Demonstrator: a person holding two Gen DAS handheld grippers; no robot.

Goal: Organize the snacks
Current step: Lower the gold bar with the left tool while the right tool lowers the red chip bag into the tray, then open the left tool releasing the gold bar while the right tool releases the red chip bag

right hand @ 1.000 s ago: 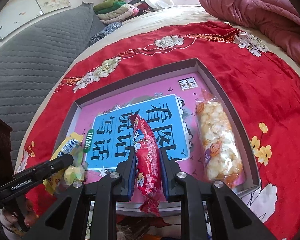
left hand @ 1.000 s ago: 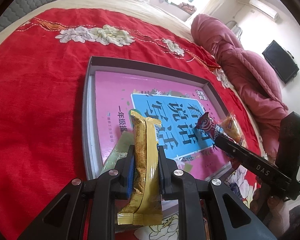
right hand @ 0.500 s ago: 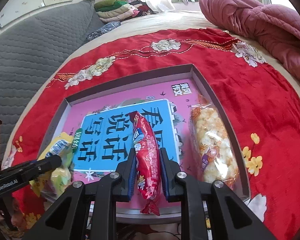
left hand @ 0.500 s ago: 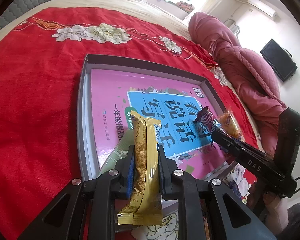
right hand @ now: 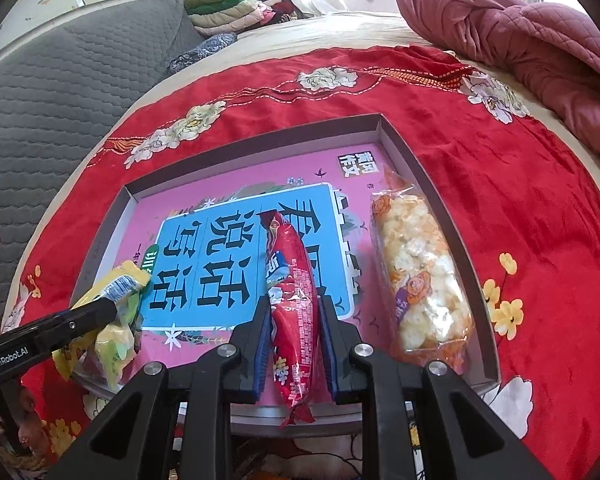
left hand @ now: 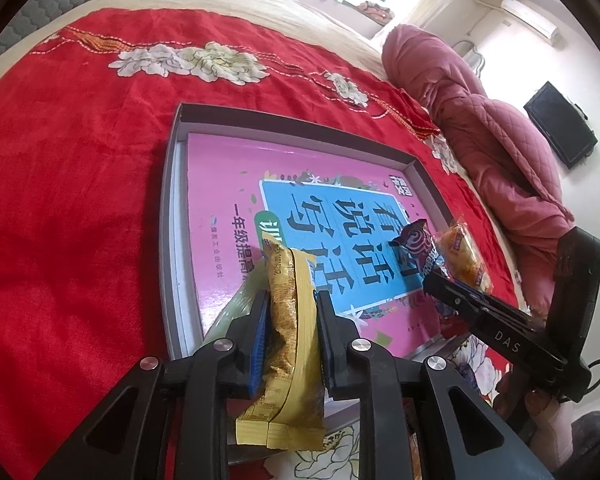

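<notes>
- The left gripper (left hand: 290, 334) holds a gold snack packet (left hand: 288, 344) upright between its jaws; the blue pads press both flat sides, though the jaws have just eased open a little around it. The packet's top sticks out past the fingertips and its crimped bottom hangs below them toward the camera.
- A pale green wrapper (left hand: 236, 308) shows just behind the left-hand finger, beside the gold packet; whether it is gripped too cannot be told.
- The right gripper (right hand: 294, 332) is clamped narrowly on a red snack packet (right hand: 294, 300), which runs lengthwise between the jaws: its far end reaches out over the blue panel of the pink book cover (right hand: 220, 264), and its near end hangs past the front rim of the tray.
- Both packets hang above the near edge of the grey tray (right hand: 400, 140), which lies on the red flowered bedspread (right hand: 520, 200) with the pink book inside it.
- A clear popcorn bag (right hand: 418, 272) lies flat in the tray along its right wall, just beside the right gripper and apart from it.
</notes>
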